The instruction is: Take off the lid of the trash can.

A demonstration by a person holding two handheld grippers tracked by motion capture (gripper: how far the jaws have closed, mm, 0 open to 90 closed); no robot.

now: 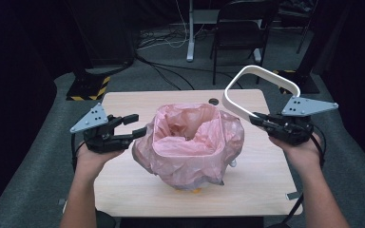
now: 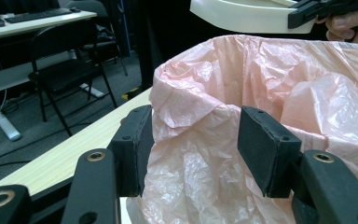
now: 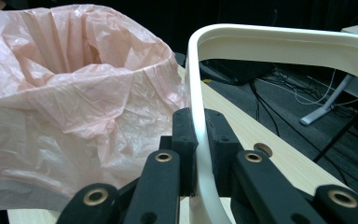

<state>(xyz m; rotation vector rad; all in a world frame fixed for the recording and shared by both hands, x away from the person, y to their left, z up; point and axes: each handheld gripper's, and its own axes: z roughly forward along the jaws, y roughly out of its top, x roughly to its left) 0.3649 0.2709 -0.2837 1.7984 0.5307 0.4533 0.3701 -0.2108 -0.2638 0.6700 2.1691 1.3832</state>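
A pink plastic bag [image 1: 190, 152] lines a bin in the middle of the wooden table [image 1: 123, 185], its edge folded outward over the rim. My left gripper [image 1: 138, 125] is at the bag's left side with its jaws open. In the left gripper view the crumpled bag [image 2: 261, 70] bulges between the two pads [image 2: 135, 149], which stand well apart. My right gripper [image 1: 256, 118] is shut on a white rounded-square ring [image 1: 261, 71], held tilted up above the table's right back part. In the right gripper view the ring [image 3: 284, 39] is pinched edge-on between the pads, beside the bag [image 3: 65, 93].
A small round hole [image 1: 213, 101] sits in the table near its far edge. Beyond the table stand a black folding chair [image 1: 242, 28], a white desk leg [image 1: 190, 33] and a yellow-black striped base [image 1: 88, 88], with cables on the floor.
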